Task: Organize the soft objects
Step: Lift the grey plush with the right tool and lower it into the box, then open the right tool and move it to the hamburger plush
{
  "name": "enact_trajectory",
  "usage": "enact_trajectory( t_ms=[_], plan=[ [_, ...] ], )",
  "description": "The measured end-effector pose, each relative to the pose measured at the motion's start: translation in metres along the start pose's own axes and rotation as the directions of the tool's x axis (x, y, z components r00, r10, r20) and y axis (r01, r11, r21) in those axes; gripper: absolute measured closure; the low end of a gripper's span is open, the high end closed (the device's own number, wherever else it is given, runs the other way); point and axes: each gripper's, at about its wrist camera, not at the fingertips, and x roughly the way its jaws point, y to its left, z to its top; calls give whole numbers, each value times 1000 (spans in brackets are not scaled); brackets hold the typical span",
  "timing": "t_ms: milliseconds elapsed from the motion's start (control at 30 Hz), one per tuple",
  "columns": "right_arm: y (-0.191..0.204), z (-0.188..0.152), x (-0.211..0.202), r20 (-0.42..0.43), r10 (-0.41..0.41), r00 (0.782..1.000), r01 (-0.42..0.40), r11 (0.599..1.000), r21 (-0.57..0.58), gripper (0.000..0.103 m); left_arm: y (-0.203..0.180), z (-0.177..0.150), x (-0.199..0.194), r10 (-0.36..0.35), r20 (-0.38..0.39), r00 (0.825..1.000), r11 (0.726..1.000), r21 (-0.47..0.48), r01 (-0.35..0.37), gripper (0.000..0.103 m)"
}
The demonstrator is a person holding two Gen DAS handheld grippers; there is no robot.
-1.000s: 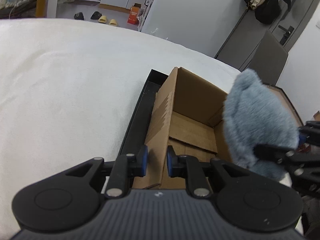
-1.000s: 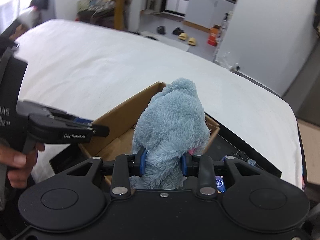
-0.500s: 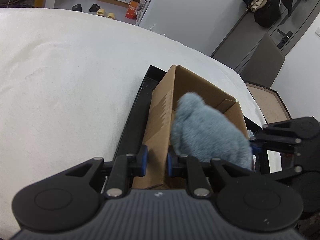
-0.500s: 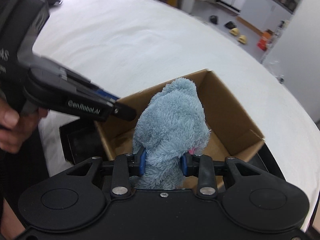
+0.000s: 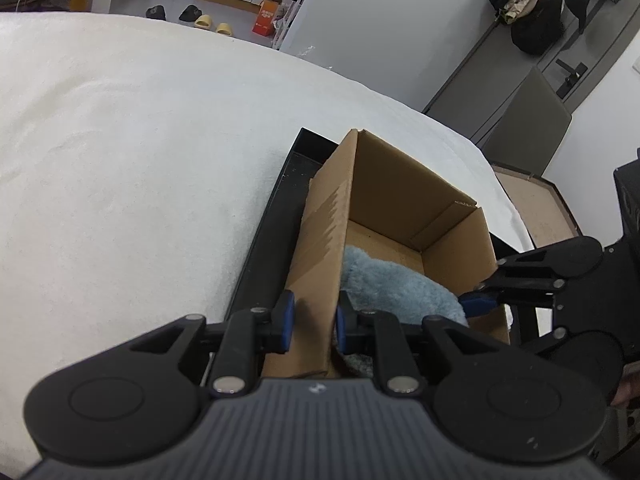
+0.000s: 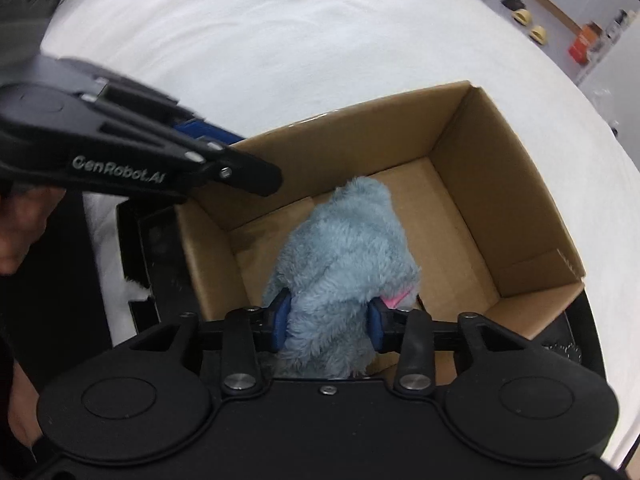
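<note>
Left gripper: the black two-finger left gripper (image 5: 311, 322) is clamped on the near side wall of the open brown cardboard box (image 5: 400, 184); one blue-padded finger is seen outside the wall and the other inside, the cardboard pinched between them.

Right gripper: the black right gripper (image 6: 327, 321) is closed on the fluffy grey-blue plush toy (image 6: 348, 252), its blue pads pressed into the fur on both sides. In the left wrist view it (image 5: 480, 302) is seen reaching over the box's right-hand wall.

Plush toy: it is held inside the box, below the rim, at the near end – in the left wrist view the plush (image 5: 396, 284) lies low against the gripped wall. A small pink patch is visible beside the right pad. Whether the toy rests on the box floor cannot be told.

Box: its flaps are open and its far half is bare cardboard (image 6: 452, 216). It is seated in a shallow black rectangular tray (image 5: 276, 216).

Tray: it is set on a white cloth-covered surface (image 5: 120, 160) – the cloth spreads well beyond it.

Hand: part of the person's left hand (image 6: 18, 236) is seen at the left edge, behind that gripper's body (image 6: 120, 156).
</note>
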Motion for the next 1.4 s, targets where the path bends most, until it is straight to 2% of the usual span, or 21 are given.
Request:
enact_trajectory(
  t_ms=[33,100,167,233,333,500,767,900,1133,1200,1300,1400],
  plan=[
    [-1,-2,-2,3,-1,1000,1,1000,18,55,-1,0,0,4,-3,1000,1000,5,-4,84],
    [-5,-8,-6,9,-8,1000,7,997,74,41,-2,0,1,15,-16,1000,1000,8,-15,81],
    [-10,-13,-15,33,-20,999,15,990,139,37,-2,0,0,40,-18,999,999,7,-40,72],
    [-16,-20,-25,74,-17,997,1,976,216,34,-4,0,-3,60,-7,998,998,20,-59,67],
    [-22,-36,-46,149,-35,988,-15,946,325,22,-6,0,-7,65,4,998,997,33,-65,58],
    [-20,-61,-81,271,-57,961,-69,899,433,22,-12,-2,-9,101,16,995,993,66,-101,53],
    [-32,-98,-113,373,-190,908,-62,821,567,22,-22,-3,-11,158,32,987,979,122,-161,43],
    [-45,-122,-108,394,-275,877,-78,728,681,20,-29,0,-10,185,30,982,972,140,-187,43],
    [-61,-166,-82,259,-401,879,4,549,836,20,-33,3,-5,223,37,974,961,158,-226,43],
    [-62,-180,-75,249,-403,881,-19,495,868,21,-33,4,-4,234,36,972,959,155,-236,43],
    [-60,-195,-64,231,-402,886,-35,439,898,21,-36,6,-3,247,40,968,955,162,-250,43],
    [-57,-212,-55,272,-361,892,-131,369,920,21,-37,7,-3,258,50,965,951,161,-262,43]
  ],
)
